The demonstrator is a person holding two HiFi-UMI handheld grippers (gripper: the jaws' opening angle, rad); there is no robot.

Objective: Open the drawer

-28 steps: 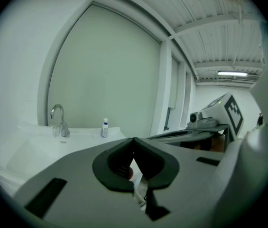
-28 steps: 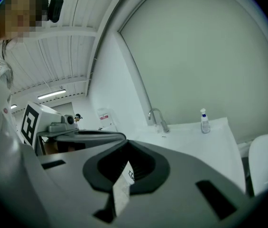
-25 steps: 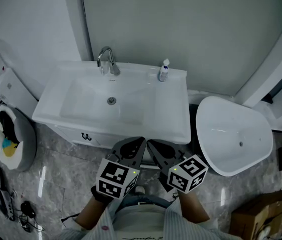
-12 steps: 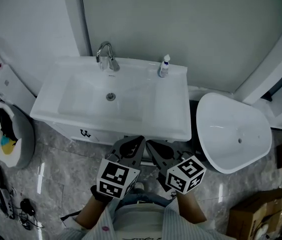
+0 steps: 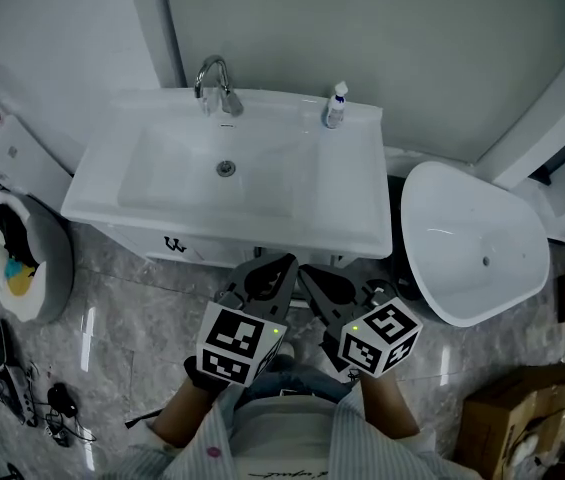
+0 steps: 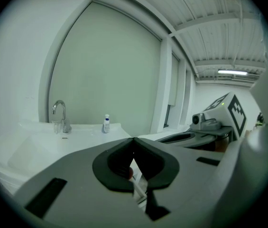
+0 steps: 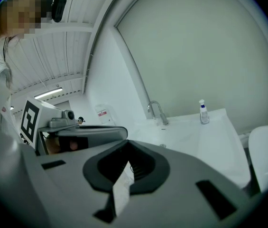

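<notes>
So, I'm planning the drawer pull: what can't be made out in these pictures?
- Drawer front: in the head view, mostly tucked under the sink rim; its dark mark is too small to read as a handle.
- Drawer front, both gripper views: not visible; the shut left gripper and right gripper fill the foreground.
- Bottle label: too small in every view.
</notes>
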